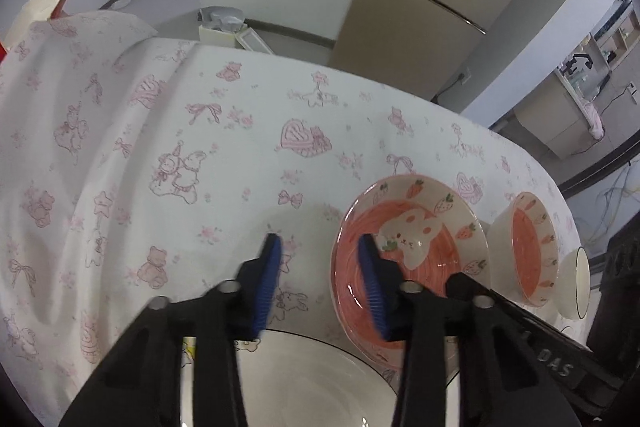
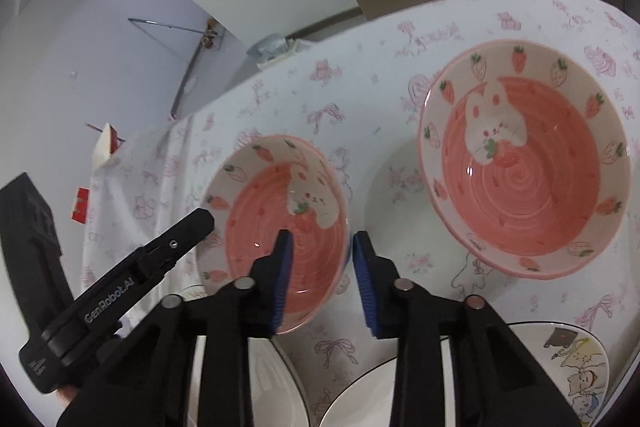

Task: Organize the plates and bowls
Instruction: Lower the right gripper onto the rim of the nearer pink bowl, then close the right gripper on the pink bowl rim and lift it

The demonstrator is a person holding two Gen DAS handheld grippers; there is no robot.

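A pink strawberry-and-bunny bowl (image 2: 280, 219) stands on the table; my right gripper (image 2: 320, 255) straddles its right rim, jaws apart, one finger inside and one outside. A second, larger pink bunny bowl (image 2: 528, 179) stands to its right. In the left wrist view my left gripper (image 1: 318, 259) is open, its right finger over the near pink bowl (image 1: 416, 247); another pink bowl (image 1: 532, 251) sits further right. A white black-rimmed bowl (image 1: 320, 387) lies under the left gripper.
The table wears a white cloth with pink prints (image 1: 180, 147). A white black-rimmed plate (image 2: 360, 387) and a cartoon-print plate (image 2: 576, 367) lie at the near edge. The other gripper's black body (image 2: 120, 291) is at left. A white cup (image 1: 578, 283) stands far right.
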